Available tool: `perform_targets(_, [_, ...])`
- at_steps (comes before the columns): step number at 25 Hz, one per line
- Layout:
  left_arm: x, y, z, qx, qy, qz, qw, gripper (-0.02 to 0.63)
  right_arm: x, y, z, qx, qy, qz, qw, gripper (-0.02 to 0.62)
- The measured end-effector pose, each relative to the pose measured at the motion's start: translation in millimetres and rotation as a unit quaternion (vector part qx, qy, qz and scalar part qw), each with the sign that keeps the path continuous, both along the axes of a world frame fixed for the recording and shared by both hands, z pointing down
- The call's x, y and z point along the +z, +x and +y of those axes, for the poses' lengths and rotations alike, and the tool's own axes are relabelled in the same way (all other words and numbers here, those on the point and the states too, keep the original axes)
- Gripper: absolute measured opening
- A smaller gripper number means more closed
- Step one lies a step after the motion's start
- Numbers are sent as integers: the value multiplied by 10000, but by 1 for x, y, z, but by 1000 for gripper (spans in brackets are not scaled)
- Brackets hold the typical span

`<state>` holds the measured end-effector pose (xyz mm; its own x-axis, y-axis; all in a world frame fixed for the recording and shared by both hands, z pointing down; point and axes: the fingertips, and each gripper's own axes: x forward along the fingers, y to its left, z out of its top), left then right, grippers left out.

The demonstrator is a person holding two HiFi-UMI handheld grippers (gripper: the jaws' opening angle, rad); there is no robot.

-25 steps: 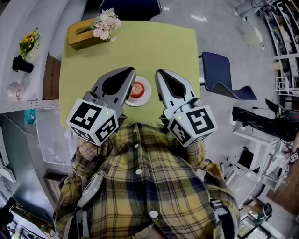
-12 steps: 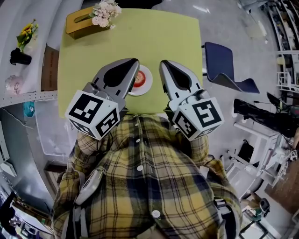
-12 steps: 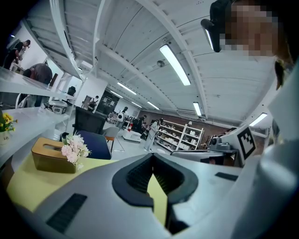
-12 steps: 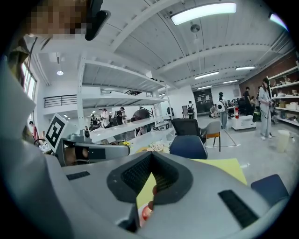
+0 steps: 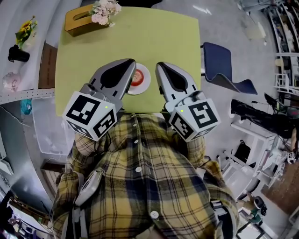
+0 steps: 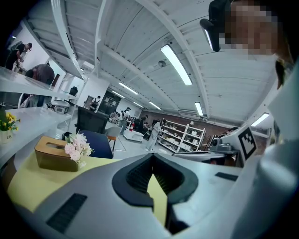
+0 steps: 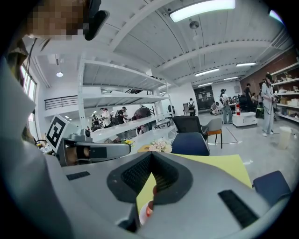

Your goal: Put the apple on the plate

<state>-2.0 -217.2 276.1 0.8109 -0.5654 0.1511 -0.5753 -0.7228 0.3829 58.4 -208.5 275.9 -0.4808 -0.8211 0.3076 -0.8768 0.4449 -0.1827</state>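
Note:
A red apple (image 5: pixel 137 77) sits on a small white plate (image 5: pixel 144 87) near the front edge of the yellow-green table (image 5: pixel 154 32). My left gripper (image 5: pixel 133 63) hovers just left of the plate, partly covering its rim, and my right gripper (image 5: pixel 159 66) hovers just right of it. Both are shut with nothing between the pads. In the left gripper view the gripper (image 6: pixel 153 157) shows closed tips over bare table. In the right gripper view the apple (image 7: pixel 148 211) and the plate (image 7: pixel 142 217) peek through the gap below the closed tips of the gripper (image 7: pixel 152 156).
A wooden tissue box (image 5: pixel 81 21) with pink flowers (image 5: pixel 105 12) stands at the table's far left corner. A blue chair (image 5: pixel 224 67) is off the right side. A shelf with a flower vase (image 5: pixel 18 49) runs along the left.
The head view has tipped a little, so the table sits higher in the picture. Both grippers stay shut beside the plate, and the apple has not moved.

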Motion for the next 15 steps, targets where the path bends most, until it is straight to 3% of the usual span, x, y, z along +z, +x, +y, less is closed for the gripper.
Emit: perform_targets(15, [0,1,0,21,-23,-1,10000,8,4,-1,0,-98,-132,-122,9998,-3])
